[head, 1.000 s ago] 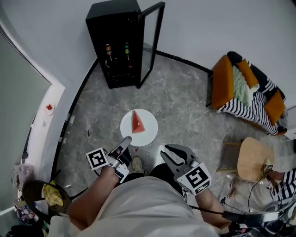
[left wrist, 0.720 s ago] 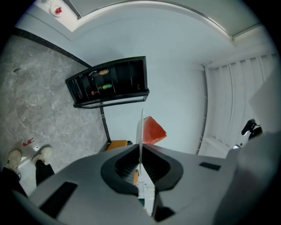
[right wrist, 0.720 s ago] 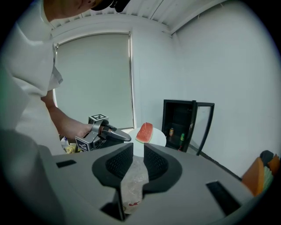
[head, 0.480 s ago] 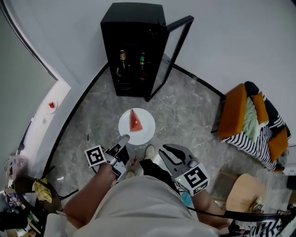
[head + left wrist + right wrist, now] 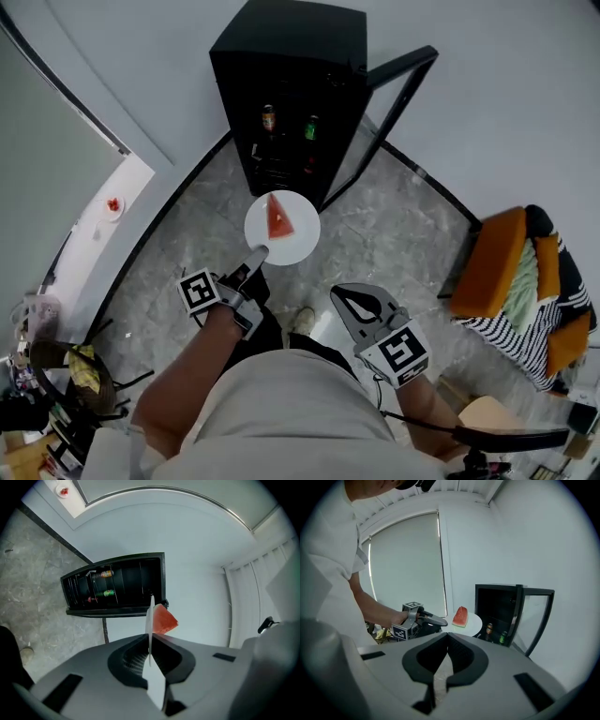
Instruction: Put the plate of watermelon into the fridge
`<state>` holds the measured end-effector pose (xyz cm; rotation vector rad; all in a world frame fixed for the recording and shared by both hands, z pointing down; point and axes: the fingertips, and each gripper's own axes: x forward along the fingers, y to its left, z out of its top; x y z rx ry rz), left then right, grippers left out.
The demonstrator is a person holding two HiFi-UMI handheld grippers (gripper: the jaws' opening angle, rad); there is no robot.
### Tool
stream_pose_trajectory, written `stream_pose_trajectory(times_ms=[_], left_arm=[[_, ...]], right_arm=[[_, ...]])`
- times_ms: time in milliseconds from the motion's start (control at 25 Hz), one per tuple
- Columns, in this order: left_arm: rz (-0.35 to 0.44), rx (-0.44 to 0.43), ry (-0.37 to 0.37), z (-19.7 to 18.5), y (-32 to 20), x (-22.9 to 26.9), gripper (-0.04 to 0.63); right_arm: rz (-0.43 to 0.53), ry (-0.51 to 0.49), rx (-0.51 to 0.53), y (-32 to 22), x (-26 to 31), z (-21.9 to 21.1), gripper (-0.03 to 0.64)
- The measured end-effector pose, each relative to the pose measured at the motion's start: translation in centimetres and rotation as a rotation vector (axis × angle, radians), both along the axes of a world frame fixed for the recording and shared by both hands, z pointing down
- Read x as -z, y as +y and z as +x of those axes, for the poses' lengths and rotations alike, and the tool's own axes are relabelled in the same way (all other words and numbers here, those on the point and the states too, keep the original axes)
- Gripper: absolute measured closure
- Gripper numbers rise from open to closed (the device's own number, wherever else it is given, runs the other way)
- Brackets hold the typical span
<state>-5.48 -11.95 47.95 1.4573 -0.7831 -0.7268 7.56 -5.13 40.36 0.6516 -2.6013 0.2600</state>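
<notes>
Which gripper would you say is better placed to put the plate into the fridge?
The left gripper: it clamps the plate by its rim before the open fridge; the right gripper is shut, empty, further back.

The head view looks steeply down on the fridge (image 5: 286, 47); the left gripper view, rolled sideways, sits close behind the plate (image 5: 302, 240), facing the fridge; the right gripper view sees both from farther back.

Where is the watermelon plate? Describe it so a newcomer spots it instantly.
Find the black fridge with its glass door swung open. Just in front of it, the left tongs pinch the rim of a round white plate carrying one red watermelon wedge. Only it is held aloft; the small dish sits on a ledge.
</notes>
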Motion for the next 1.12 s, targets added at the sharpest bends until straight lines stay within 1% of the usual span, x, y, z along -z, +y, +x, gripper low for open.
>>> stream_pose_trajectory(times_ms=[160, 240, 280, 360, 440, 640, 760, 920, 1120], left_arm=[[-0.013, 0.027, -0.006, -1.4, -5.9, -1.5, 0.571], [-0.01, 0.032, -0.018, -2.3, -9.1, -2.4, 0.571], [-0.01, 0.032, -0.037, -2.9, -10.7, -3.2, 0.571], [-0.023, 0.028, -0.086, -4.0, -14.0, -5.0, 0.571], [-0.029, 0.019, -0.111, -4.8, -17.5, -6.2, 0.571], [-0.044, 0.018, -0.109, -6.1, -26.3, -9.0, 0.571], [-0.068, 0.008, -0.115, -6.7, -30.7, -11.0, 0.571], [-0.078, 0.006, -0.13, -7.3, -36.1, -13.4, 0.571], [-0.106, 0.0, -0.14, -6.8, -41.3, -16.4, 0.571]], right_arm=[[-0.041, 0.005, 0.0, -3.6, -1.2, -1.0, 0.601], [-0.035, 0.018, 0.003, -5.8, -1.4, -1.8, 0.601], [-0.03, 0.025, -0.001, -7.1, -1.5, -2.2, 0.601], [-0.045, 0.024, -0.04, -9.7, -1.8, -2.6, 0.601], [-0.065, 0.019, -0.097, -12.4, -2.1, -2.9, 0.601], [-0.097, 0.041, -0.182, -18.5, -2.2, -3.7, 0.601], [-0.117, 0.063, -0.207, -20.7, -2.8, -4.1, 0.601], [-0.119, 0.067, -0.23, -23.2, -3.3, -4.8, 0.601], [-0.148, 0.107, -0.315, -25.0, -4.5, -3.9, 0.601]])
